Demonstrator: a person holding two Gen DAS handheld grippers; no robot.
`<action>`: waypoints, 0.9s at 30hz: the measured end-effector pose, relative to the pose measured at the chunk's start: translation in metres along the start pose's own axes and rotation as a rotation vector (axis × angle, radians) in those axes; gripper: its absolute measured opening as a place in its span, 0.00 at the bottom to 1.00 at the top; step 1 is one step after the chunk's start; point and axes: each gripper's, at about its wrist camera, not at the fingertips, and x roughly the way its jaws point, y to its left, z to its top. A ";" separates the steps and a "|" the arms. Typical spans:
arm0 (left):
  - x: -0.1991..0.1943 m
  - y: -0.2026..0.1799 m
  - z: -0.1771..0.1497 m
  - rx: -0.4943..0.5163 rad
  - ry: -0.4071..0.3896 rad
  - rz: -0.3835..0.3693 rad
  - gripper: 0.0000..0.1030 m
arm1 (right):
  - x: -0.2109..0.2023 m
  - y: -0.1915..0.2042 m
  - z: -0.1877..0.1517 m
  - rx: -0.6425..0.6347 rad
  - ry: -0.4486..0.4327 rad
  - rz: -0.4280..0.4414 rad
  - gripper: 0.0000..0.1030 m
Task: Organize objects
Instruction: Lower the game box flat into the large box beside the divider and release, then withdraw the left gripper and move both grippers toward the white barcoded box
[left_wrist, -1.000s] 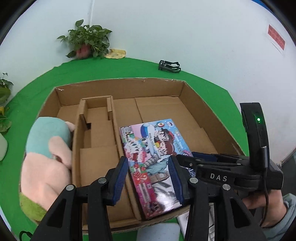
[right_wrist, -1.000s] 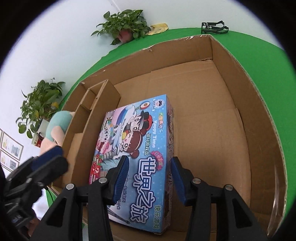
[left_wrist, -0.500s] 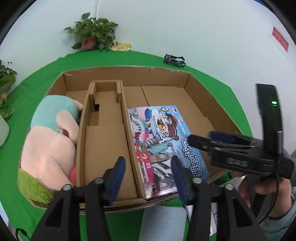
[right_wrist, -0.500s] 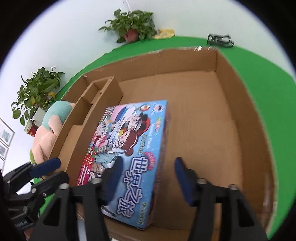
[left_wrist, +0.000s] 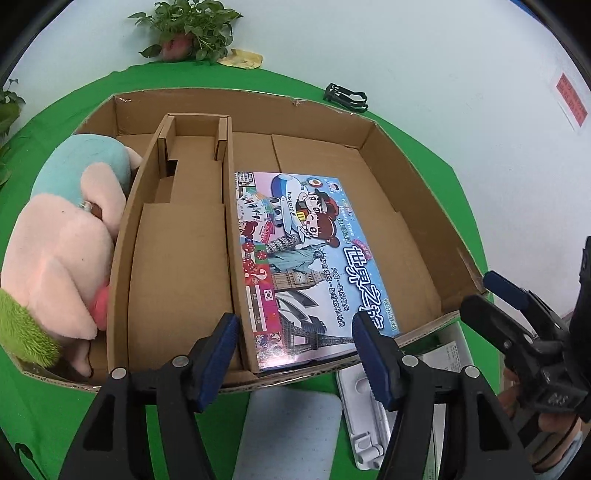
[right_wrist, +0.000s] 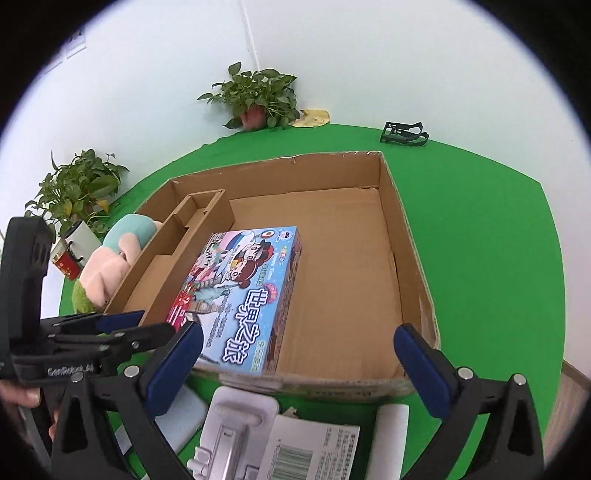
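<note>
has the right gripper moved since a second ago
Yes. The right gripper has pulled back and up from the colourful board game box, which lies in the brown cardboard box; its jaws are opening with nothing between them.

A green-covered table (right_wrist: 480, 236) carried a shallow cardboard box (right_wrist: 410, 236) straight ahead of both tools. Beyond the box, at the table's far edge by the wall, stood a potted plant (right_wrist: 258, 99) with a yellow leaf (right_wrist: 312, 118) just beside it, and a black clip-like frame (right_wrist: 404, 133) lay farther right. A second potted plant (right_wrist: 74, 184) and a red-and-white can (right_wrist: 72, 253) sat far left. Beneath the tools, on the near side of the box, lay a pale blue pad (left_wrist: 291, 432), a white plastic piece (right_wrist: 236, 432) and a barcoded white package (right_wrist: 314, 450).
</note>
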 end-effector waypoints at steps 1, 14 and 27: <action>-0.001 -0.001 0.000 -0.001 -0.001 0.004 0.59 | -0.002 0.000 -0.001 -0.003 -0.003 0.000 1.00; -0.095 -0.052 -0.037 0.208 -0.425 0.215 0.99 | -0.037 0.028 -0.020 -0.085 -0.106 -0.067 1.00; -0.136 -0.074 -0.081 0.150 -0.503 0.233 0.99 | -0.079 0.041 -0.052 -0.077 -0.146 -0.133 1.00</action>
